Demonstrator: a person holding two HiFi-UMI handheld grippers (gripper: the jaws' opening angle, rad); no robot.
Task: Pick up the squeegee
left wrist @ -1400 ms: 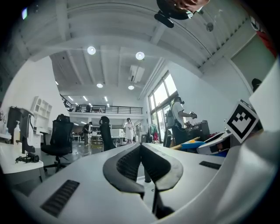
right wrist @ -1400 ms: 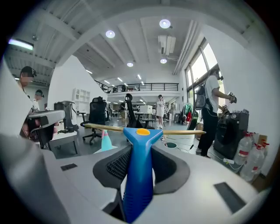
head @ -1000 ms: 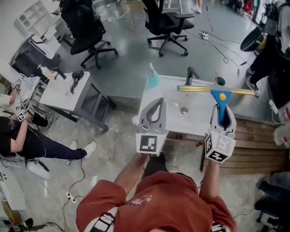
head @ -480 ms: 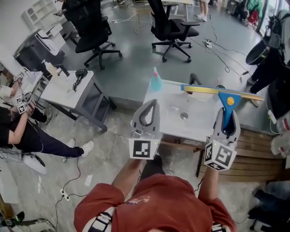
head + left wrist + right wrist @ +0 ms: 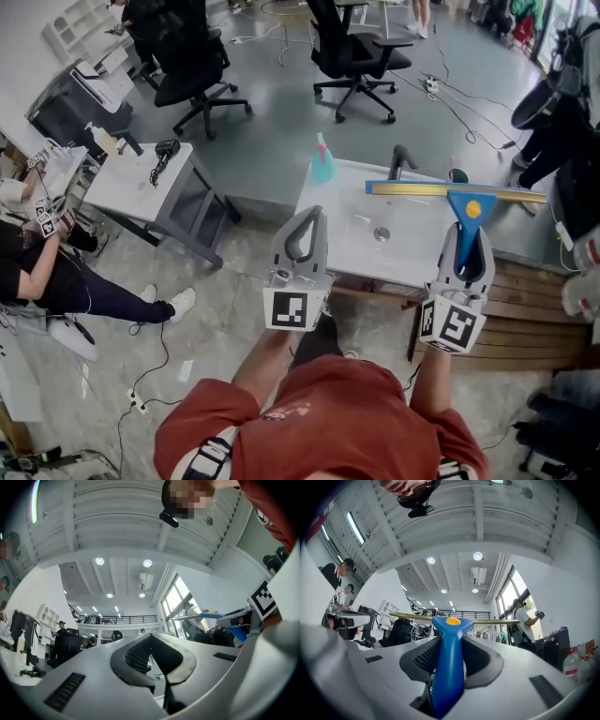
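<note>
Already aloft: the right gripper (image 5: 466, 248) pinches the squeegee (image 5: 466, 208) by its blue handle, blade level above the surface's (image 5: 403, 253) far edge. The left gripper (image 5: 313, 216), jaws pressed together, holds nothing. Best now: grip firm, blade clear of the faucet (image 5: 398, 157).

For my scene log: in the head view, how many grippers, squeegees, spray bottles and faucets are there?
grippers: 2
squeegee: 1
spray bottle: 1
faucet: 1
Total: 5
</note>
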